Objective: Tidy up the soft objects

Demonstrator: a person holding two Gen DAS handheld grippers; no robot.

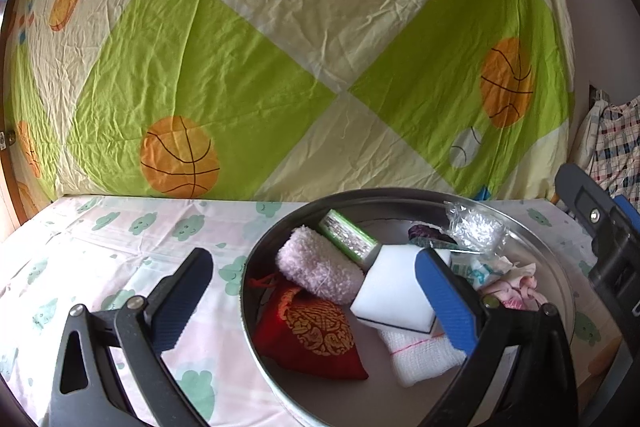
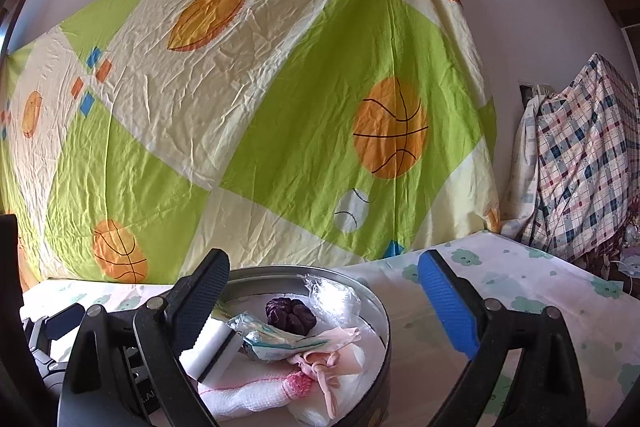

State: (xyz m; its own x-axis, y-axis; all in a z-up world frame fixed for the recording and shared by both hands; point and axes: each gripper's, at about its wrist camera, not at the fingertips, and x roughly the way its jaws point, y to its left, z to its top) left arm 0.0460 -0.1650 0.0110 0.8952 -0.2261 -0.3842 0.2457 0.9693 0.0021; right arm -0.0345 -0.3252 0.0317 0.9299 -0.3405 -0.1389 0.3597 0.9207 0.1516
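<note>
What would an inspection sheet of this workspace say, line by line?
Surface: tablecloth with green cloud print, wrinkled.
Job's things: round metal tin holding a red embroidered pouch, pink fluffy towel, white sponge block, white gauze cloth, green-edged packet, crumpled clear plastic, dark purple scrunchie.
Clutter: nothing seen outside the tin.
Claws: left claw open above the tin; right claw open, nothing between its fingers.
Cables: nothing seen.
Surroundings: basketball-print sheet hung behind; plaid cloth at right.
</note>
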